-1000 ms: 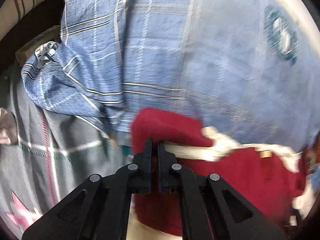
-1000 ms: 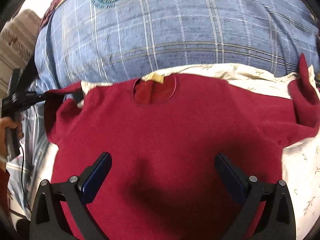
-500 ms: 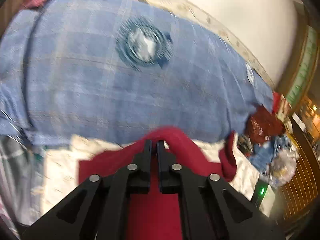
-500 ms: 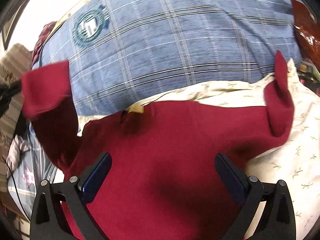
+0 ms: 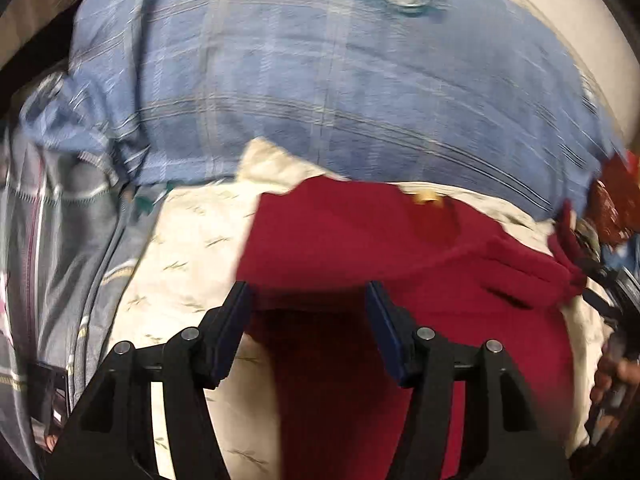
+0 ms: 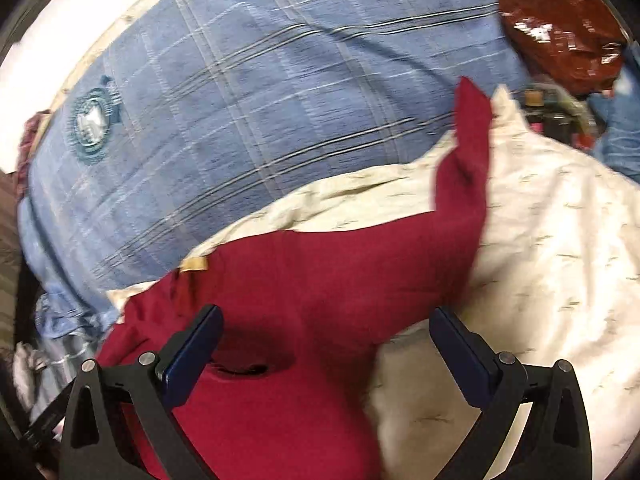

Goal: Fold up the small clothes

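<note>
A: Left wrist view, item one?
B: Left gripper (image 5: 307,300), jaws opening, nothing pinched; dark red shirt (image 5: 360,248) lies below and between them, one sleeve seemingly folded across its body, so the parting jaws read as a release.
A: Its bed?
B: Cream printed sheet (image 5: 192,248), toward the edge that meets the blue plaid blanket (image 5: 320,92).
A: Right wrist view?
B: Right gripper (image 6: 326,334), jaws spread wide, empty, hanging above the shirt (image 6: 320,280). Far sleeve (image 6: 468,152) sticks up unfolded toward the blanket (image 6: 260,100), probably the next thing to fold. A glossy brown packet (image 6: 560,20) sits at the sheet's (image 6: 540,260) far corner.
</note>
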`<state>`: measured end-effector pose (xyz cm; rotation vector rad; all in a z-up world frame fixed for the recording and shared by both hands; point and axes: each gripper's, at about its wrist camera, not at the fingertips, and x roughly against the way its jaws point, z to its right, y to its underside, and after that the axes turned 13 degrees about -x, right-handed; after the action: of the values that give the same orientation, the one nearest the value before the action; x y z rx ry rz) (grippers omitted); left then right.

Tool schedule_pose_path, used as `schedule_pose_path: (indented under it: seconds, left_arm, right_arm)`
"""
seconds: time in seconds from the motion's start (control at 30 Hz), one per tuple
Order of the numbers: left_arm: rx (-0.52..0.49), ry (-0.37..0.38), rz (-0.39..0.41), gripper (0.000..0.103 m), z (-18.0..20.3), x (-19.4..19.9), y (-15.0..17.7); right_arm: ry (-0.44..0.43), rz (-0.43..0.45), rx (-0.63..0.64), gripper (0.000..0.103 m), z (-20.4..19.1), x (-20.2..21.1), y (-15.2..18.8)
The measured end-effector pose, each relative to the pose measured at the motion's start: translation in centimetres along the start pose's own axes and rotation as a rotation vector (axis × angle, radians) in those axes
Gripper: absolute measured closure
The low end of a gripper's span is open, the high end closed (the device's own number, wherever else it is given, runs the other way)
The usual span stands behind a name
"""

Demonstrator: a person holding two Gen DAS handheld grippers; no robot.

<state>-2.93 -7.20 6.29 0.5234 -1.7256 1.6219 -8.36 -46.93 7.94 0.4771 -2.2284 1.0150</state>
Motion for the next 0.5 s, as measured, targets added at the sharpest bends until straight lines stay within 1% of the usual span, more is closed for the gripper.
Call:
schedule_pose_path:
  seconds: [0.03,0.07,0.17,0.2,0.27,0.3,0.33,0.37,0.4,0.43,0.5]
  left_arm:
    - [0.041,0.019,-0.005,0.045,-1.0,-0.6,0.2]
    - [0.061,0.028,-0.005,0.045,-1.4,-0.9,0.4]
    - [0.081,0.026,-0.003,0.045,-2.2,-1.0,0.3]
    - [0.079,0.005,0.012,0.045,-2.6,-0.8,0.2]
    - [0.073,-0.052,0.032,0.045,-3.0,-0.4,0.3]
    - [0.072,-0.073,0.036,0.045,-3.3,-0.4,0.3]
    - [0.073,-0.084,0.037,0.045,-3.5,-0.4,0.2]
    - [0.079,-0.085,0.037,0.045,-3.8,-0.5,0.1]
    - [0.088,-0.080,0.040,0.045,-3.9,-0.6,-0.1]
    - [0.096,-0.071,0.044,0.045,-4.0,-0.7,-0.3]
    - [0.098,-0.054,0.053,0.043,-3.8,-0.7,-0.6]
  right_arm:
    - [-0.034,-0.020,0.023,0.000,-0.7,-0.3,0.4]
    - [-0.058,-0.036,0.050,0.000,-1.4,-0.8,0.7]
    - [-0.132,-0.050,0.202,0.001,-4.5,-1.7,2.2]
    - [-0.154,-0.084,0.275,0.001,-5.6,-2.0,3.0]
    - [-0.180,-0.240,0.435,0.002,-7.4,-2.9,4.8]
    - [-0.139,-0.333,0.545,0.006,-8.0,-3.2,6.4]
    - [-0.074,-0.364,0.624,0.014,-8.1,-3.0,7.7]
    - [-0.029,-0.369,0.669,0.016,-7.8,-2.6,8.3]
    - [-0.020,-0.361,0.674,0.016,-7.3,-2.0,8.2]
    - [-0.038,-0.344,0.640,0.015,-7.0,-1.2,7.6]
    - [-0.146,-0.285,0.518,0.014,-6.3,0.8,5.3]
